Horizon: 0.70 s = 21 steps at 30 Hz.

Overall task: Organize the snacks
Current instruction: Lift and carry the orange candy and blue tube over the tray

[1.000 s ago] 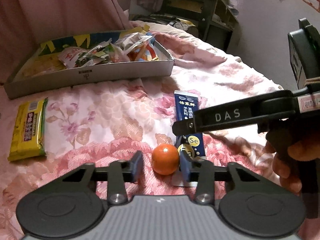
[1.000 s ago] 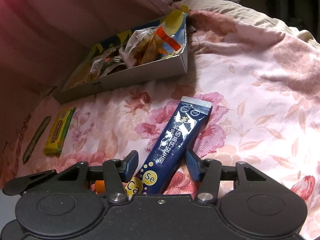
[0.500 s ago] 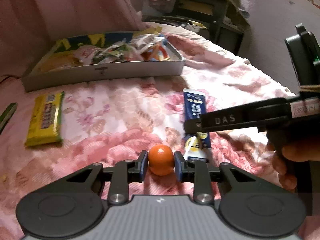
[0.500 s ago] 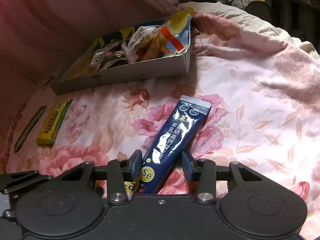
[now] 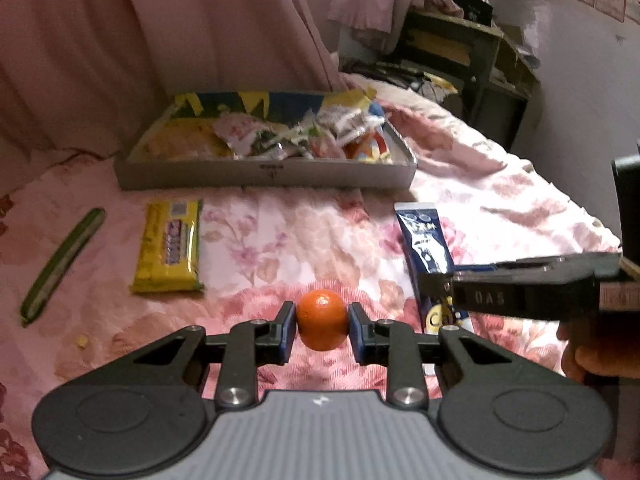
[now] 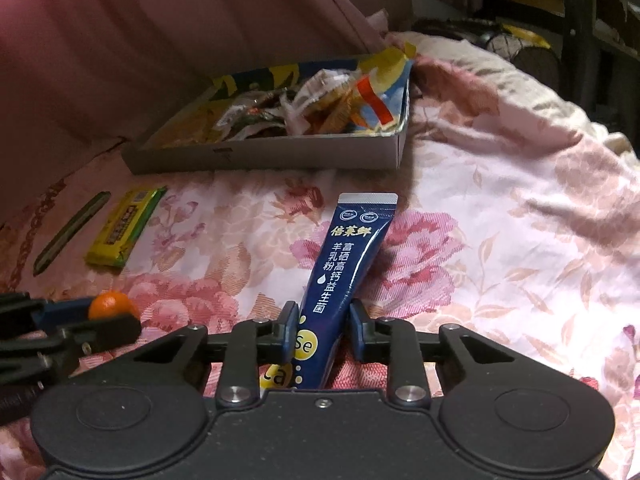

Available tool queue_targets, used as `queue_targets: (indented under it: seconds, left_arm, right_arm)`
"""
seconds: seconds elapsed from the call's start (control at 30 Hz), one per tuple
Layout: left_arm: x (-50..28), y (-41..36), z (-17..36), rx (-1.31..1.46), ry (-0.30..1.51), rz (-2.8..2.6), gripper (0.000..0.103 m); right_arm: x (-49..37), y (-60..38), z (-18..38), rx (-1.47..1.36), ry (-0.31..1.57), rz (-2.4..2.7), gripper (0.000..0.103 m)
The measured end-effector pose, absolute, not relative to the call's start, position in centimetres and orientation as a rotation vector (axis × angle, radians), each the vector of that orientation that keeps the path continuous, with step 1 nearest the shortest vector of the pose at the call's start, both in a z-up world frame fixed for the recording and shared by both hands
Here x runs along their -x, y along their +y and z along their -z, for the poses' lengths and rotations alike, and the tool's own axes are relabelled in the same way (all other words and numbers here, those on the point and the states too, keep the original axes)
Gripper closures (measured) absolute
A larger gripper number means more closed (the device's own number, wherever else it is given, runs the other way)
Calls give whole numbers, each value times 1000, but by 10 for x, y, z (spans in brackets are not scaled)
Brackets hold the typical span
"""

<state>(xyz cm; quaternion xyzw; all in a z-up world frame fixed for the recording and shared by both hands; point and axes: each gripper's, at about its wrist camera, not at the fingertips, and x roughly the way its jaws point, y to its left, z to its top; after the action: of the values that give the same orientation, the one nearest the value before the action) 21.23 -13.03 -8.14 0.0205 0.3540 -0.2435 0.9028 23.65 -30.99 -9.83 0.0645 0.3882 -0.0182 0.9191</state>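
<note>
My views are dim and warm-tinted, brightest at the far right, where the bedspread (image 6: 532, 208) washes out pale. Fisheye bending curves the edges into black corners. My near gripper bodies are dark, and the box (image 5: 264, 168) looks slightly soft.

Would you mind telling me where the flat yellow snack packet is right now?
In the left wrist view, the flat yellow snack packet lies on the floral bedspread, left of centre, between the thin green stick packet and the small orange, before the shallow cardboard box.
</note>
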Motion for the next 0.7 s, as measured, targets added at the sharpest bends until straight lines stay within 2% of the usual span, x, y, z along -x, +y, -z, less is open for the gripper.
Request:
queue_targets:
  seconds: [0.17,0.37,0.7]
  left_arm:
    - [-210,-132,64,-58,687,502,72]
    - [-220,-131,42,-38,657,491,72]
    - [-295,-134,4,35,564,395,72]
  right_arm:
    - [-225,-306,87,-112,727,35,74]
    - [-208,-297,60,-43,529,38,74]
    - [-250,-309,26,36,198,113,74]
